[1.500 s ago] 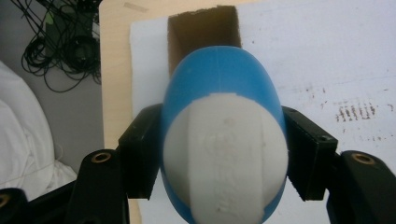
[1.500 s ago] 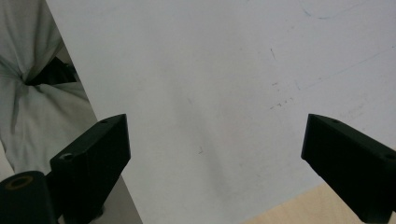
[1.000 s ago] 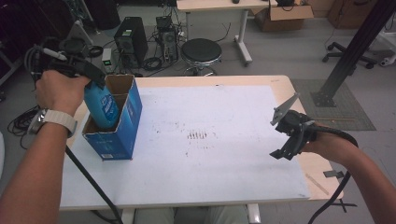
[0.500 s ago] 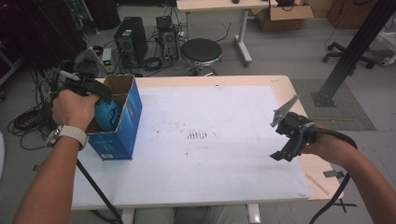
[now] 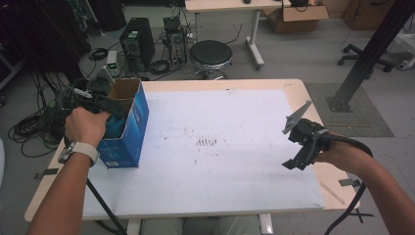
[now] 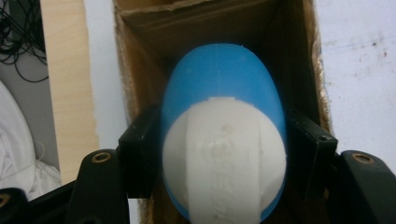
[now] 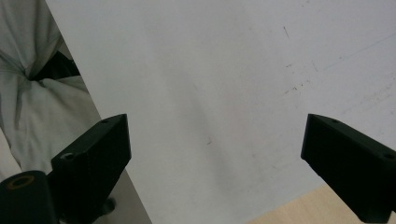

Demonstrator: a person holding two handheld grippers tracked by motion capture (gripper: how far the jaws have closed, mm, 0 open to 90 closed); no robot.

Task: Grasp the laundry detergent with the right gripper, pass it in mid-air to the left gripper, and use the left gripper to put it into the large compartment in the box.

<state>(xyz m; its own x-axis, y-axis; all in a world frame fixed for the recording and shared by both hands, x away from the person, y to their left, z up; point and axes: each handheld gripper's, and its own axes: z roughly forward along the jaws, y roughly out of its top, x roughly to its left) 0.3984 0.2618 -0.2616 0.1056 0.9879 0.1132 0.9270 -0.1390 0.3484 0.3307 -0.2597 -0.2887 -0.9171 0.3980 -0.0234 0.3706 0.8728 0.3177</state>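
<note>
Your left tool [image 6: 224, 154] clamped the blue plastic bottle with a white cap [image 6: 224, 140], apparently partly inside the open blue cardboard box [image 5: 129, 125] at the table's [image 5: 235, 196] left. Your right tool [image 7: 215, 154] hung open, well apart.

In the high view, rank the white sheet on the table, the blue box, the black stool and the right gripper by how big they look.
1. white sheet
2. blue box
3. black stool and right gripper: they look about alike; the stool stands farther from the camera, so I won't rank them.
</note>
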